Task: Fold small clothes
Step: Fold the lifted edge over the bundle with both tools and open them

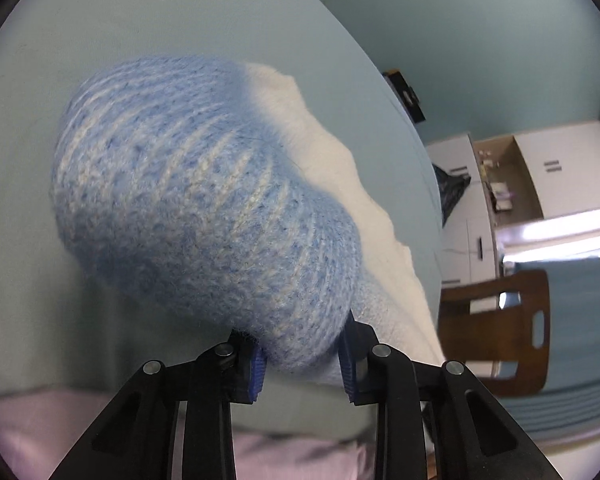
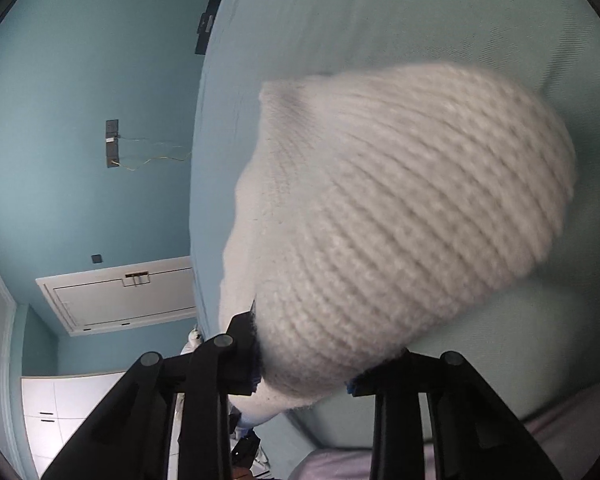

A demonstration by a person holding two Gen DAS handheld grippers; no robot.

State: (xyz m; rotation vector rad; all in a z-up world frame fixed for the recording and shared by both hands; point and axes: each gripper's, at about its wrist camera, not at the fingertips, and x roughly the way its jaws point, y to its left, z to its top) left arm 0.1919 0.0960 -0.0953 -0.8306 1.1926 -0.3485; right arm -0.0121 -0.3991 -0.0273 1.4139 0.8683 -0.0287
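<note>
A fuzzy knitted garment hangs lifted above the pale green surface (image 1: 140,12). In the left wrist view its blue-and-white striped part (image 1: 204,200) bulges out in front of my left gripper (image 1: 302,360), whose blue pads (image 1: 257,372) pinch its near edge. The garment's white part (image 1: 340,184) trails off to the right behind it. In the right wrist view the white ribbed knit (image 2: 400,208) fills the middle, and my right gripper (image 2: 304,376) is shut on its lower edge. The knit hides most of both pads there.
Pink cloth (image 1: 40,432) lies at the near edge of the green surface (image 2: 380,12), also showing as pink cloth (image 2: 560,440). A wooden chair (image 1: 500,320) and white cabinets (image 1: 560,160) stand to the right. A white door (image 2: 120,296) sits in the blue wall.
</note>
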